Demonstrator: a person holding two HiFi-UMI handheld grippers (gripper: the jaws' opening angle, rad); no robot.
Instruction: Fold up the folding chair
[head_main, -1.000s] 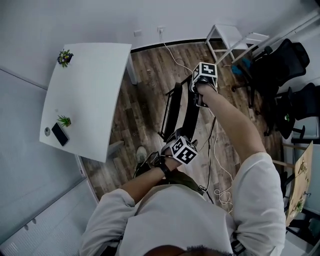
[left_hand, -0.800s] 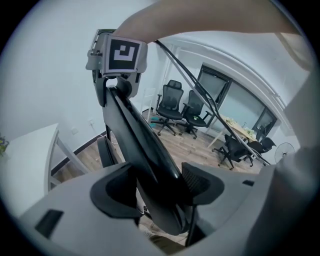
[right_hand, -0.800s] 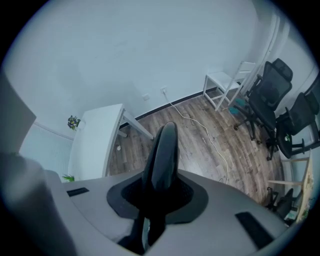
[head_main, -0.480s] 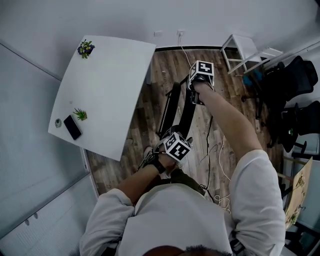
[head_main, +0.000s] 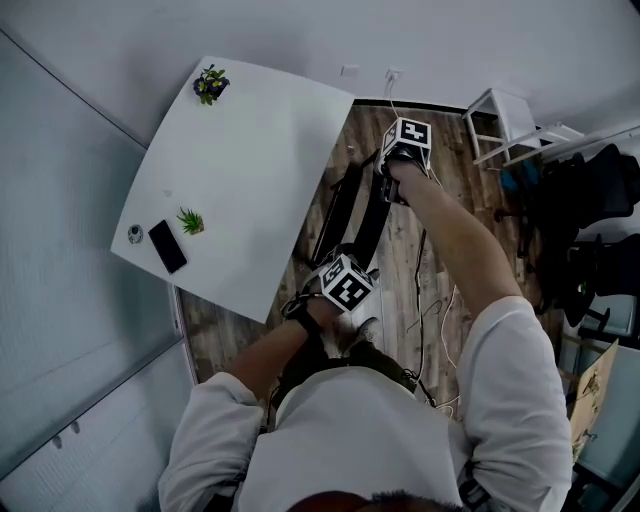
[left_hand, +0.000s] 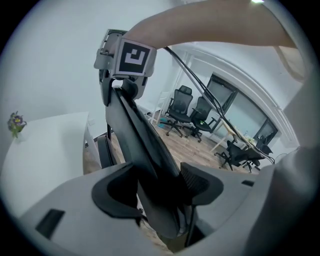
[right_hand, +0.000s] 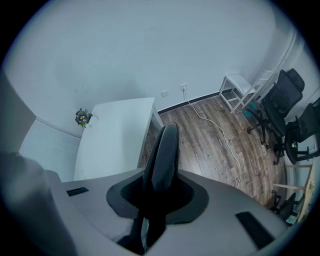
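Head view: carrying flat-folded folding chair closer to surface, now just beside it. Tightening left hand-held gripper on near end, clamping far end with right hand-held gripper. Folding seemingly done.

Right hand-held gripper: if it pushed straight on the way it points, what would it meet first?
The folding chair itself: the right hand-held gripper is shut on its edge. Beyond that, likely the wood floor.

Your two grippers, left gripper and right gripper, one folding chair, one white table, two potted plants, one phone, one white stool, at least two black office chairs
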